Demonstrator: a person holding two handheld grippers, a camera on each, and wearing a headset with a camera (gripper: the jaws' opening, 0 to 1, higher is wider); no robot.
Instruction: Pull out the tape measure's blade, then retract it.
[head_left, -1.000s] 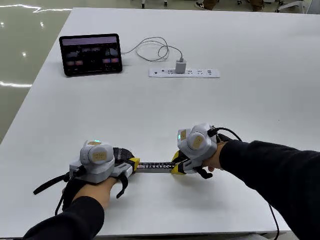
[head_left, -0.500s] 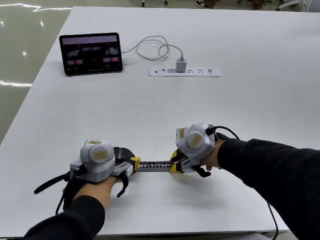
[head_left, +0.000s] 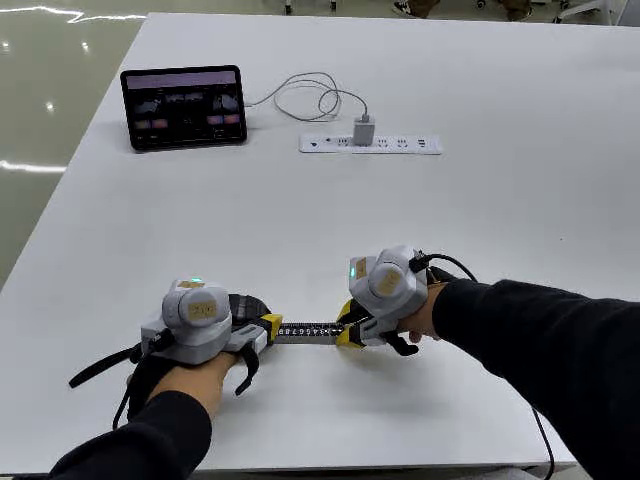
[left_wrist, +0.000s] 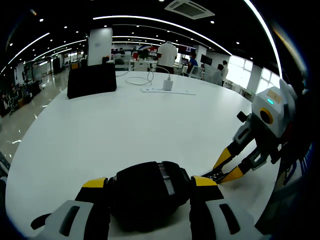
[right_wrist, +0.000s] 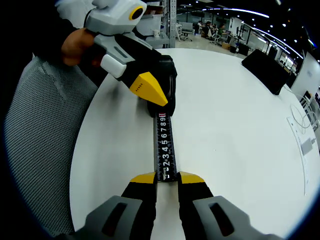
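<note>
Two jaws of the left gripper (left_wrist: 150, 183) clamp the black tape measure (left_wrist: 148, 194) on the white table (head_left: 400, 220); the right gripper (right_wrist: 167, 178) pinches the short drawn-out blade (right_wrist: 165, 142) at its tip.

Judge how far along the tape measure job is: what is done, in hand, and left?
Done: the blade is out of the tape measure case, a short stretch showing numbers 1 to 9. In hand: the left gripper clamps the case; the right gripper pinches the blade's tip. The grippers stand closer than a second ago, so retracting seems begun. Left: letting the blade run fully in.
</note>
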